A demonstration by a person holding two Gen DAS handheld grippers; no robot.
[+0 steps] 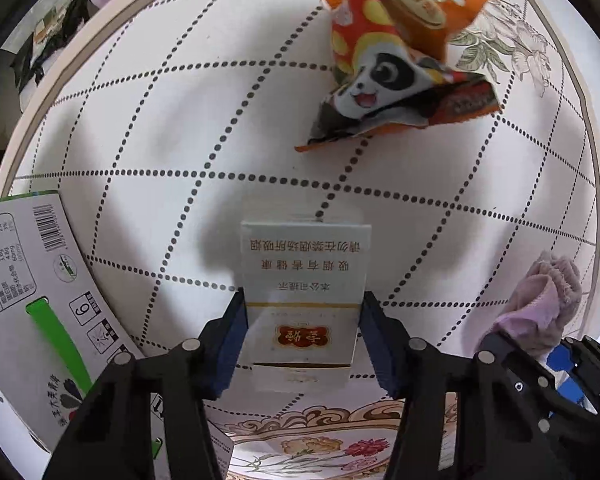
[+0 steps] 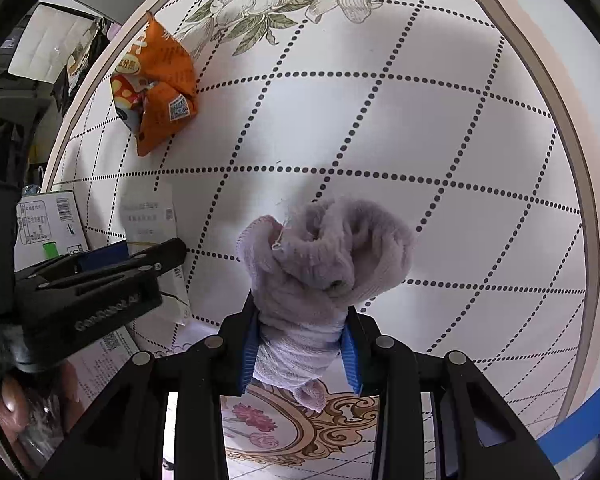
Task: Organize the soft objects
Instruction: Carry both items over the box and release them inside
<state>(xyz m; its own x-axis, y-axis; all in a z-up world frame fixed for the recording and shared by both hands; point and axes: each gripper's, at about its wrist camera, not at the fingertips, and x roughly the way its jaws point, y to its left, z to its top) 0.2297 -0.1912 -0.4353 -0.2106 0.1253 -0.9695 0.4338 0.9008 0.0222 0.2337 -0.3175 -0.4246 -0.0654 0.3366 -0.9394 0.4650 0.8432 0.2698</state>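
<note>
My left gripper [image 1: 302, 314] is shut on a white cigarette pack [image 1: 304, 280] with gold Chinese print, held above the table. My right gripper [image 2: 300, 328] is shut on a bunched lilac towel [image 2: 324, 252], also held above the table. The towel and right gripper show at the right edge of the left wrist view [image 1: 540, 304]. The left gripper and pack show at the left of the right wrist view [image 2: 152, 240]. A crumpled orange snack bag [image 1: 400, 40] with a panda face lies on the table farther ahead; it also shows in the right wrist view [image 2: 156, 88].
The round table [image 1: 180, 120] has a white cloth with dotted diamond lines and flower prints. A white carton [image 1: 32, 280] with a green stripe sits at the left, also seen in the right wrist view [image 2: 48, 224]. Clutter lies beyond the table's far left edge.
</note>
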